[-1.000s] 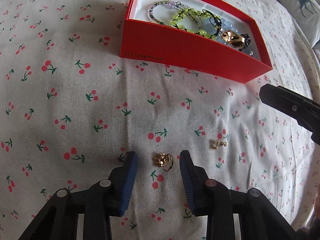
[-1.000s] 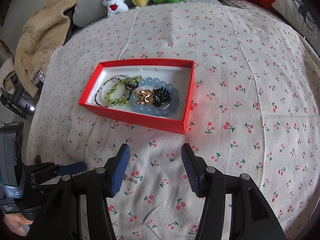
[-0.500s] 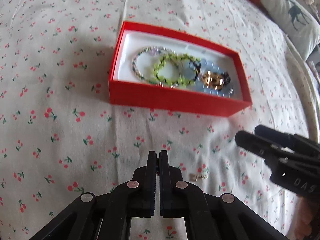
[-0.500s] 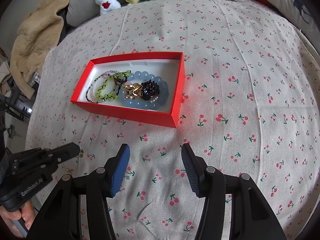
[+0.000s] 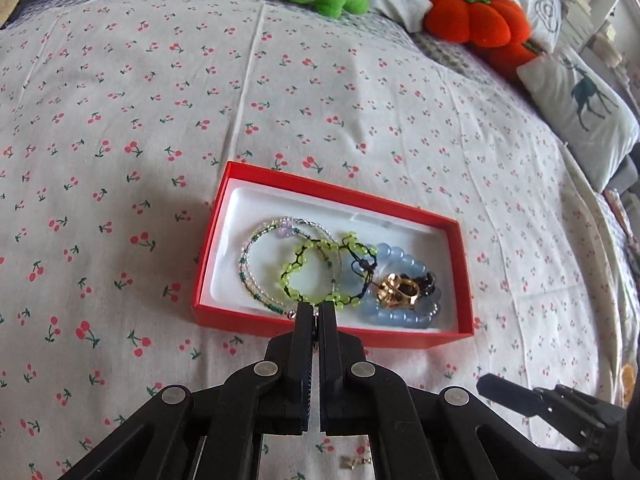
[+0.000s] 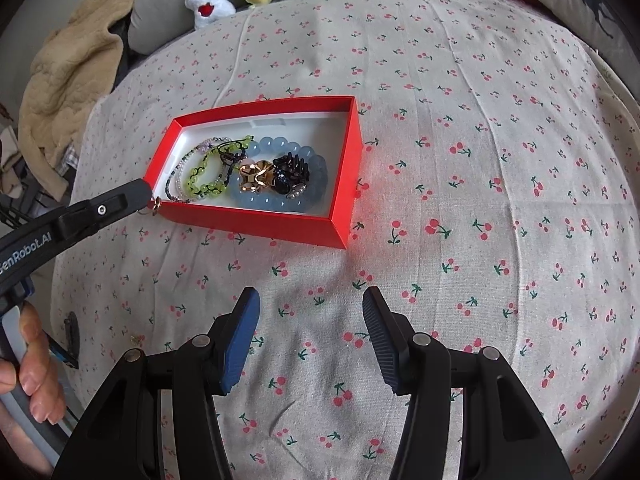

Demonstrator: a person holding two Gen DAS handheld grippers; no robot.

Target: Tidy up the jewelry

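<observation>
The gold earring (image 6: 154, 205), pinched in my closed left gripper (image 5: 316, 312), hangs at the red box's (image 6: 256, 216) near-left corner, so I'd carry it over the rim before letting go; my right gripper (image 6: 310, 312) waits half-open, empty.

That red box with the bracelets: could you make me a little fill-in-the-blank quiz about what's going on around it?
1. The red box rests on a sheet printed with ____.
2. The left gripper is shut on a small ____-coloured earring.
3. The right gripper has its jaws ____, with nothing between them.
4. The blue bead bracelet lies ____ the box.

Missing words: cherries; gold; open; inside
</observation>
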